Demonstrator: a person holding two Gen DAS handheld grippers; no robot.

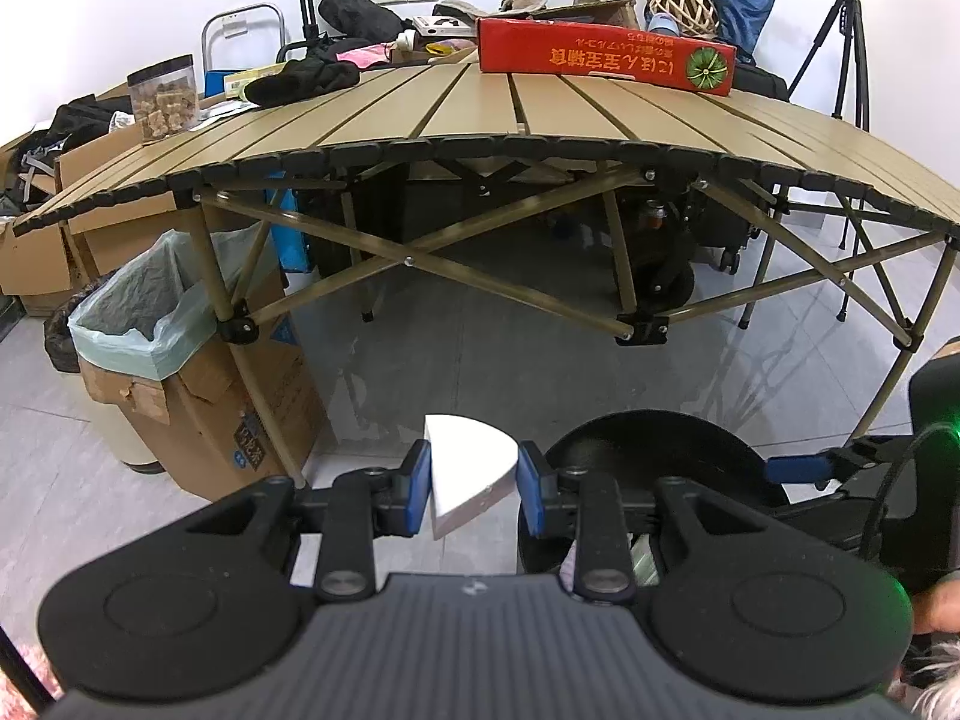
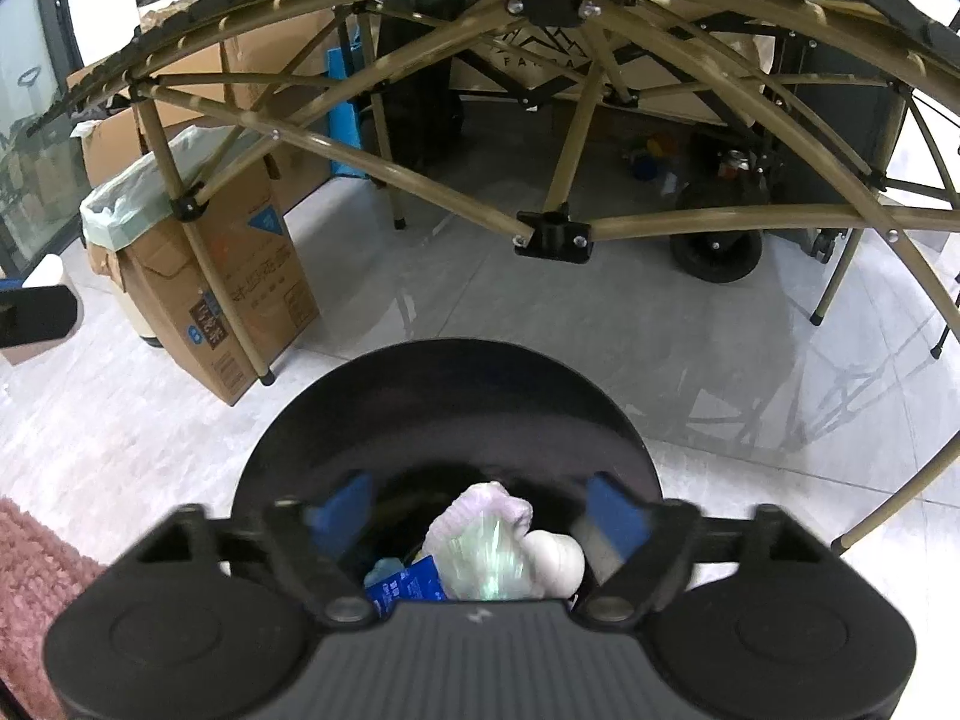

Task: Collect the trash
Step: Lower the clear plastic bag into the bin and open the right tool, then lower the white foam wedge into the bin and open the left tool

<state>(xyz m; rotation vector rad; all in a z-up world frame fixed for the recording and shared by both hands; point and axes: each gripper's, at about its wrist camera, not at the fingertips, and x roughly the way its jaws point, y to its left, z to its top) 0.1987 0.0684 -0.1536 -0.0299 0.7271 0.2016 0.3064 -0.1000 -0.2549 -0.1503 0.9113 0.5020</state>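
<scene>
the left gripper pinches a white wedge-shaped paper piece beside the round black bin; released early, it likely lands on the floor. the right gripper hangs spread over the bin.

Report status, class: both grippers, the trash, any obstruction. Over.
Left gripper shut on white paper piece. Right gripper open above black bin; trash inside. Nothing in the way.
</scene>
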